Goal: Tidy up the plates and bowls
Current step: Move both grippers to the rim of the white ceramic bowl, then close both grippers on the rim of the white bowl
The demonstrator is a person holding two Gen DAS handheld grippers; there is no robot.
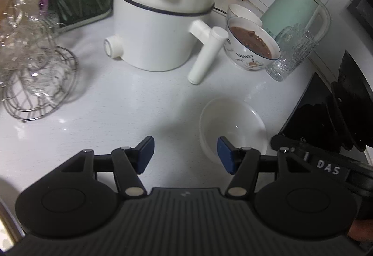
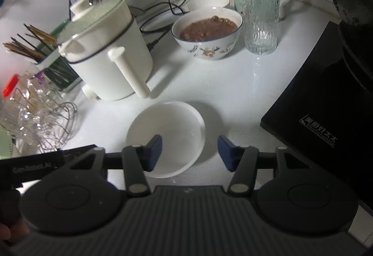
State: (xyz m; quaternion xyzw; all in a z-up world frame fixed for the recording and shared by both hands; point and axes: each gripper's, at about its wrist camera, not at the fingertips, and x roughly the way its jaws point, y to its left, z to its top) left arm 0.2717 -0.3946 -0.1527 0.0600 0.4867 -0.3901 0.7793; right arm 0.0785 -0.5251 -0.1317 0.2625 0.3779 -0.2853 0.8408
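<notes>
An empty white bowl [image 1: 233,125] [image 2: 170,130] sits upright on the white counter [image 1: 139,102]. My right gripper [image 2: 190,153] hovers over its near right rim. One blue pad [image 2: 155,151] is above the bowl's inside and the other is outside the rim, and neither presses on it. My left gripper [image 1: 185,154] stands open just left of the bowl. Its right pad [image 1: 224,154] overlaps the bowl's near left edge, and only bare counter lies between its jaws. Further back is a patterned bowl of brown food [image 1: 253,46] [image 2: 207,33], with a small white bowl [image 1: 243,13] [image 2: 208,2] behind it.
A white electric pot [image 1: 160,23] [image 2: 107,55] with a long handle stands behind the bowl. A ribbed glass [image 2: 260,16] and a green kettle [image 1: 296,6] are at the back right. A black cooker [image 2: 321,116] lies to the right, and a wire rack of glasses [image 1: 35,69] to the left.
</notes>
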